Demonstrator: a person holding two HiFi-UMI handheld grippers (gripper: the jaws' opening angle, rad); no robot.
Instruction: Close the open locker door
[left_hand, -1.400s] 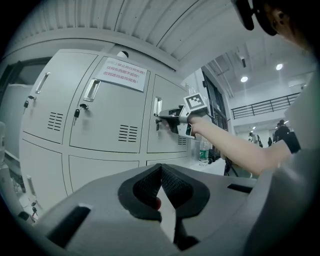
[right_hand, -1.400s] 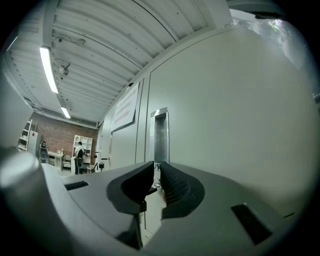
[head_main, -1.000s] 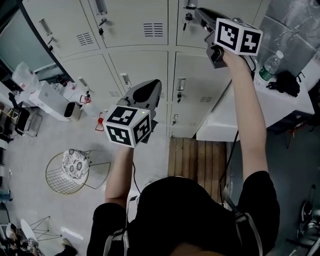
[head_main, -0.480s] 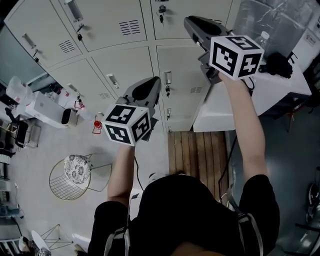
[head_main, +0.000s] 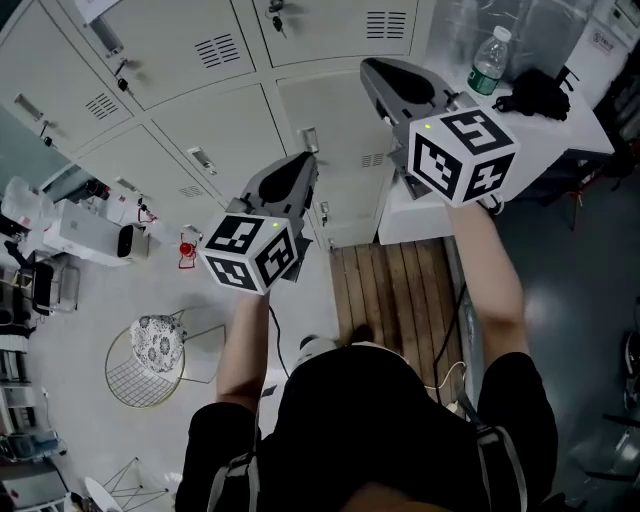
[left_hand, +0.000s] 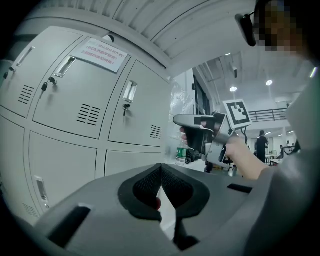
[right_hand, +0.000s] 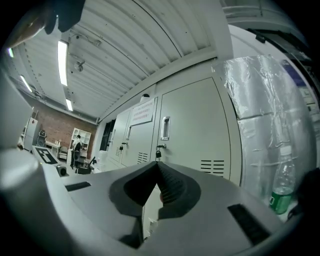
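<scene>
Drawn back from the upper lockers with right gripper (right_hand: 158, 167) snapped closed on nothing and left gripper (left_hand: 160, 170) likewise pinched empty, locker door (right_hand: 200, 127) just ahead of right jaws seemingly flush, likely needing only a confirming push

Even, cool indoor light washes the pale lockers (head_main: 215, 120), leaving only faint, soft shadows. A ceiling strip lamp (right_hand: 62, 62) glares white in the right gripper view. Both gripper views bulge like fisheyes, black at the corners, soft in the near foreground.
</scene>
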